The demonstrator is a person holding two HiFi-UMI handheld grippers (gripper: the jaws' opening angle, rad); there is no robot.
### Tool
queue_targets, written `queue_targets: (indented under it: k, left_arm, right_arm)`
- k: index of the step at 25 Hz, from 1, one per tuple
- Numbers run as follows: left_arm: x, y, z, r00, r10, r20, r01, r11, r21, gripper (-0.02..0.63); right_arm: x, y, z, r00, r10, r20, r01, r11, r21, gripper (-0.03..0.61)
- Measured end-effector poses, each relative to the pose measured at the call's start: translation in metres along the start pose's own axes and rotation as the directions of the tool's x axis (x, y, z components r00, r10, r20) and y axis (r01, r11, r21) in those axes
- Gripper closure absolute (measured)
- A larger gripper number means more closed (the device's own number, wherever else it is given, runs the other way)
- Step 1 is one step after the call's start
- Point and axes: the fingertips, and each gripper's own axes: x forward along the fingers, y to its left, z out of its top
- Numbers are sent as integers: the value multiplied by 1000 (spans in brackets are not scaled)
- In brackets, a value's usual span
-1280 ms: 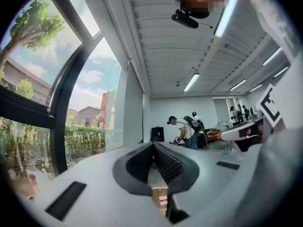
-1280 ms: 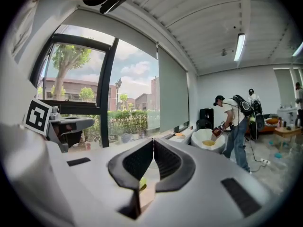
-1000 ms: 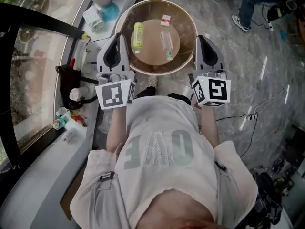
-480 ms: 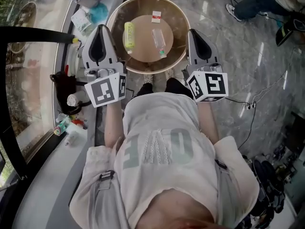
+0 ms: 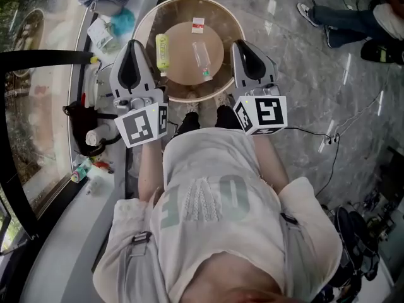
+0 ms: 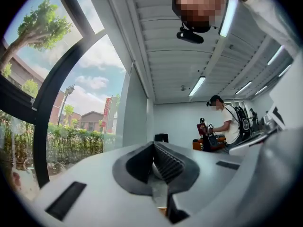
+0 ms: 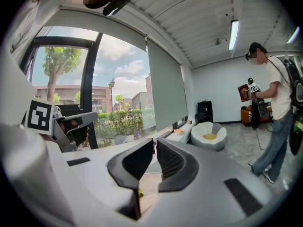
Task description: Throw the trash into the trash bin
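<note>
A round tan trash bin [image 5: 232, 27] stands on the floor in front of me in the head view. On its bottom lie a green bottle [image 5: 162, 50], a clear bottle [image 5: 202, 59] and a small white and red box [image 5: 198, 24]. My left gripper [image 5: 132, 44] hovers over the bin's left rim, its jaws closed with nothing between them [image 6: 153, 146]. My right gripper [image 5: 239, 44] hangs over the right rim, also shut and empty [image 7: 155, 142]. Both point roughly level across the bin.
A window ledge [image 5: 57, 232] along the left holds small bottles, a black bag [image 5: 81, 115] and a blue item [image 5: 124, 19]. Another person's legs [image 5: 353, 17] stand at the upper right, and cables [image 5: 328, 145] cross the marble floor. A white beanbag [image 7: 208, 135] sits ahead by the window.
The view has shifted, and the bin now sits further left in the head view. The right gripper has come closer to the bin's rim. Both grippers stay shut and empty.
</note>
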Motion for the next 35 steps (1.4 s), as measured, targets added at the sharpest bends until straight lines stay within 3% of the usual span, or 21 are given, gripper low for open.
queue_targets:
  k: [2,4,6,9,12,17,20,26,29,32,35]
  left_arm:
    - [3,-8,-9,1000,-20,-21,20,1000,-8,601]
    - [6,-13,-18,998,-37,-42,37,999,-10,601]
    - [9,-18,-30,996,-58,-66,58,998,-8,601]
    - [14,-29,-61,988,-100,-119,100,995,-3,601]
    - [23,-45,-99,976,-143,-167,147,989,11,601]
    - [13,-67,-165,944,-210,-256,212,977,-20,601]
    - [1,-72,-192,926,-226,-304,226,974,-37,601]
    - [-22,-63,-229,903,-195,-383,199,980,-31,601]
    - [-31,-51,-239,901,-163,-402,171,985,-16,601]
    - [-30,-40,-245,902,-129,-412,135,991,-16,601]
    - [-29,-38,-249,902,-118,-416,118,993,-25,601]
  right_arm:
    - [4,-3,-14,1000,-6,-5,6,1000,3,544]
    - [14,-3,-38,999,17,-33,-16,999,31,317]
    - [22,-4,-73,996,22,-84,-18,999,47,299]
    - [31,-5,-145,974,34,-223,-21,998,63,290]
    - [42,-8,-219,934,65,-352,-35,995,89,290]
    - [36,-10,-350,828,40,-560,19,995,98,290]
    - [32,-8,-403,772,39,-634,56,990,129,290]
    - [28,6,-482,646,67,-760,70,987,147,290]
    - [26,9,-501,616,57,-786,100,984,149,291]
    - [31,14,-512,595,67,-801,76,987,139,291]
    - [30,13,-527,547,69,-834,68,990,126,293]
